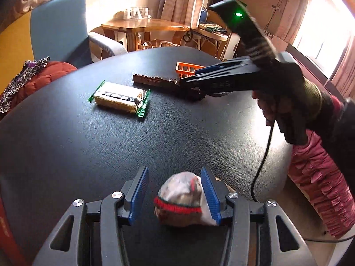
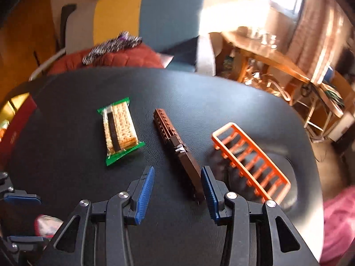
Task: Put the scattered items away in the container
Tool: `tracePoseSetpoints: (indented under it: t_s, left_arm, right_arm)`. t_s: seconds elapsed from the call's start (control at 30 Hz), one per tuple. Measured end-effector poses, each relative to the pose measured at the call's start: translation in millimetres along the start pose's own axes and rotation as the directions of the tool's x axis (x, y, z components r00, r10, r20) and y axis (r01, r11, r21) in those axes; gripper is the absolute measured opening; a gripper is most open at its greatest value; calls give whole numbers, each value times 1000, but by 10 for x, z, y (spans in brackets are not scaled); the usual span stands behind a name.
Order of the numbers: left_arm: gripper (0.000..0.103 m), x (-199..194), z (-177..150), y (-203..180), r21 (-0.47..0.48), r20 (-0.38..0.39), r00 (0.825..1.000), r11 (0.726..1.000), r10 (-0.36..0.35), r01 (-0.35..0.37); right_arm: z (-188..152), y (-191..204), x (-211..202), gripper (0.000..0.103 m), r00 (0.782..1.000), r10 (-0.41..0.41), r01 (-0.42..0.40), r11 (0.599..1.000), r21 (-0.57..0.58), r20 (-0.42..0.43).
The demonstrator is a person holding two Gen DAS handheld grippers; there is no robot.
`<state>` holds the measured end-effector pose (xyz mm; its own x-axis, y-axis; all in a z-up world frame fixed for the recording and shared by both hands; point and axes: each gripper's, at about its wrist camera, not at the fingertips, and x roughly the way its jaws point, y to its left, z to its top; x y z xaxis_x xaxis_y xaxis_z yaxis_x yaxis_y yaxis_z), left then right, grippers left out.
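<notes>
On the black table (image 1: pixel 111 144) lie a cracker packet with green ends (image 1: pixel 121 98) (image 2: pixel 118 130), a long brown brick bar (image 1: pixel 159 83) (image 2: pixel 177 150) and an orange slatted basket (image 1: pixel 187 68) (image 2: pixel 250 159). My left gripper (image 1: pixel 175 194) is open around a small clear bag with a red and green band (image 1: pixel 180 199), which rests against the right pad. My right gripper (image 2: pixel 178 194) (image 1: pixel 188 79) is open, and the near end of the brown bar lies between its pads close to the right one.
A blue armchair (image 1: pixel 57 26) and a red-brown cushion with leopard cloth (image 1: pixel 37 73) stand beyond the table's far left edge. A wooden table (image 1: pixel 144 25) is further back. A pink ruffled fabric (image 1: pixel 321 188) and a black cable (image 1: pixel 261 161) hang at the right edge.
</notes>
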<state>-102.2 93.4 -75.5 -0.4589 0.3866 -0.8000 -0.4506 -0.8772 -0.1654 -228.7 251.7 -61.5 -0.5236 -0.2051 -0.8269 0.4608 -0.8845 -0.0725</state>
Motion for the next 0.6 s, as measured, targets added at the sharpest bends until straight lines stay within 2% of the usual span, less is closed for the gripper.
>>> tracePoseSetpoints:
  t_s: [0.13, 0.2, 0.23, 0.37, 0.6]
  left_arm:
    - [49, 178, 21, 29, 2, -39, 999, 1000, -5, 5]
    - [49, 204, -19, 47, -8, -50, 999, 1000, -15, 15]
    - [49, 214, -41, 56, -13, -55, 998, 1000, -21, 20]
    - [44, 187, -149, 89, -32, -70, 997, 999, -33, 31]
    - [42, -73, -502, 185, -64, -61, 998, 998, 11, -15]
  right_arm:
    - [120, -42, 363, 44, 995, -2, -5, 998, -69, -98]
    - [124, -35, 482, 29, 991, -29, 17, 996, -92, -132]
    - [113, -35, 499, 27, 990, -35, 22, 995, -92, -137]
    - [-5, -20, 412, 25, 991, -29, 23, 998, -52, -129]
    - [-437, 229, 75, 21, 992, -28, 32, 999, 30, -124]
